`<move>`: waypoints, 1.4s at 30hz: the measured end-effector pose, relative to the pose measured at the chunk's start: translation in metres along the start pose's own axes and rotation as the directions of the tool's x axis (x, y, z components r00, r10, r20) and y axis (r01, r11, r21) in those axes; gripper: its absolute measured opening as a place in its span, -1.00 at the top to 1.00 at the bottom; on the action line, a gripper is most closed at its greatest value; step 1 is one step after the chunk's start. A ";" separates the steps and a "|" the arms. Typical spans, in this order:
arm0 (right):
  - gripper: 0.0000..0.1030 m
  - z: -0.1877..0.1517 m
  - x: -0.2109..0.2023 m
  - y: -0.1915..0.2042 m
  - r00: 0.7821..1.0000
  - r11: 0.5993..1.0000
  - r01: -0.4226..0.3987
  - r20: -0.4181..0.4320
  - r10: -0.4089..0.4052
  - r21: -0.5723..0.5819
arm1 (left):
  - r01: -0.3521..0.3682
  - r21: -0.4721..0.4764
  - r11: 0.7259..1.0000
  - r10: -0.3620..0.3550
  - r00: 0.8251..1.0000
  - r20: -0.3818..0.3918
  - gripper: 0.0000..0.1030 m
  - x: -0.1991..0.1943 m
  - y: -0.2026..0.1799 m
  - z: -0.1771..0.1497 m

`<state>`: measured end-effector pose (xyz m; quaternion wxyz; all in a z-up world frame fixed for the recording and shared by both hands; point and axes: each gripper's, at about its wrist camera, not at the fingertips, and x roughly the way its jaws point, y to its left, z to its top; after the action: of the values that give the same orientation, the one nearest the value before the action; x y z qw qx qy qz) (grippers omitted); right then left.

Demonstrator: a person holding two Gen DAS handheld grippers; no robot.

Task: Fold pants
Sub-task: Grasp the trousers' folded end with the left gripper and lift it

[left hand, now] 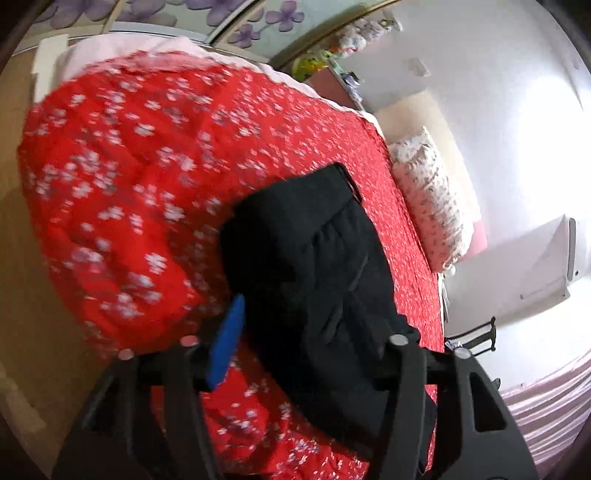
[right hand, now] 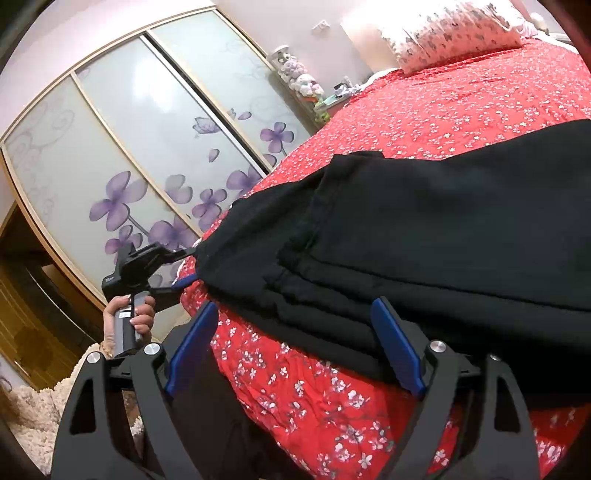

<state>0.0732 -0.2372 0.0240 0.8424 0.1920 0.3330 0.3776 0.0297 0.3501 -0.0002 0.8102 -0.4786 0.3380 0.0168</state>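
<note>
Black pants (right hand: 443,236) lie folded in layers on a red flowered bedspread (right hand: 461,96). My right gripper (right hand: 295,339) is open, its blue pads (right hand: 395,343) apart at the near edge of the stacked layers, holding nothing. My left gripper (right hand: 188,267) shows in the right wrist view at the pants' left corner, a fold of black cloth between its fingers. In the left wrist view the pants (left hand: 314,258) run away from the gripper (left hand: 314,347); the left blue pad (left hand: 227,339) shows and black cloth covers the right finger.
A patterned pillow (right hand: 450,33) lies at the head of the bed. A sliding wardrobe with purple flowers (right hand: 147,166) stands beside the bed. A shelf with soft toys (right hand: 299,77) is near the headboard. The wooden floor (left hand: 22,258) borders the bed edge.
</note>
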 end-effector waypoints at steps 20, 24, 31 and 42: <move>-0.72 -0.002 0.006 0.006 1.000 0.999 0.013 -0.017 -0.014 -0.029 | 0.046 0.007 0.999 -0.046 0.999 0.001 -0.04 0.013 -0.005 0.008; -0.74 -0.002 0.008 0.008 1.000 0.999 0.018 -0.021 -0.019 -0.039 | 0.034 -0.064 0.997 -0.035 0.999 -0.019 -0.03 0.026 0.005 0.010; -0.74 -0.003 0.010 0.009 0.999 0.999 0.021 -0.026 -0.022 -0.051 | -0.030 0.046 0.998 0.030 1.000 0.011 -0.17 0.012 -0.017 -0.003; -0.75 -0.002 0.012 0.009 0.999 0.998 0.017 -0.027 -0.019 -0.052 | -0.034 0.083 0.996 0.031 0.999 0.029 -0.43 0.015 -0.043 -0.005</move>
<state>0.0728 -0.2223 0.0227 0.8457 0.1618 0.3366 0.3812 0.0538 0.3179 0.0228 0.8336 -0.4387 0.3349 0.0225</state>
